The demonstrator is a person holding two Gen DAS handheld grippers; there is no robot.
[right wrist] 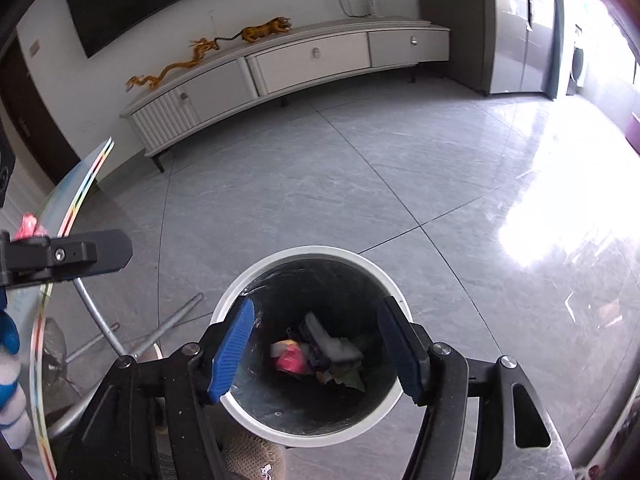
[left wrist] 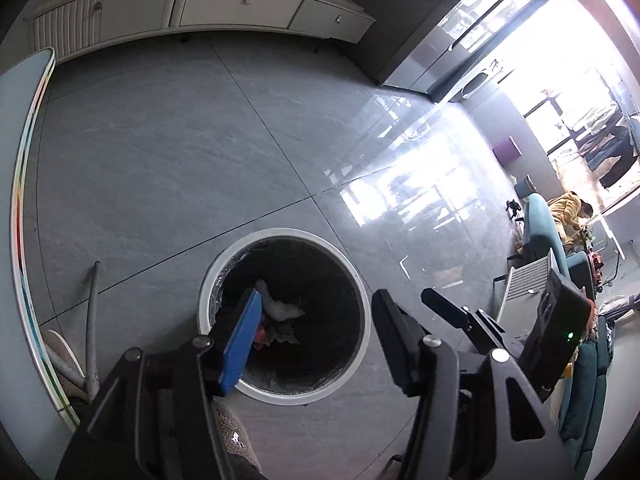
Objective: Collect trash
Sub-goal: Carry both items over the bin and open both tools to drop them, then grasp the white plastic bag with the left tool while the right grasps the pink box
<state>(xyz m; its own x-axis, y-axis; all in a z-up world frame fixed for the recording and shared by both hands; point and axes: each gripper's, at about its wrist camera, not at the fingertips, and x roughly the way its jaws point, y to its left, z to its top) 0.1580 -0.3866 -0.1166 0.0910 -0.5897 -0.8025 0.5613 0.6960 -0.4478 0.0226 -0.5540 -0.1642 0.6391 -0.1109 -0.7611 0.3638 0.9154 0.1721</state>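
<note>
The left tongs (left wrist: pixel 316 332) are matte black linkage arms joined by round silver pivot screws, with a ribbed blue pad on one finger (left wrist: pixel 240 344). The right tongs (right wrist: pixel 316 350) are the same build, both fingers faced with ribbed blue pads (right wrist: pixel 234 350). Below them shows a beige knitted slipper (right wrist: pixel 256 458) with a small white emblem.
</note>
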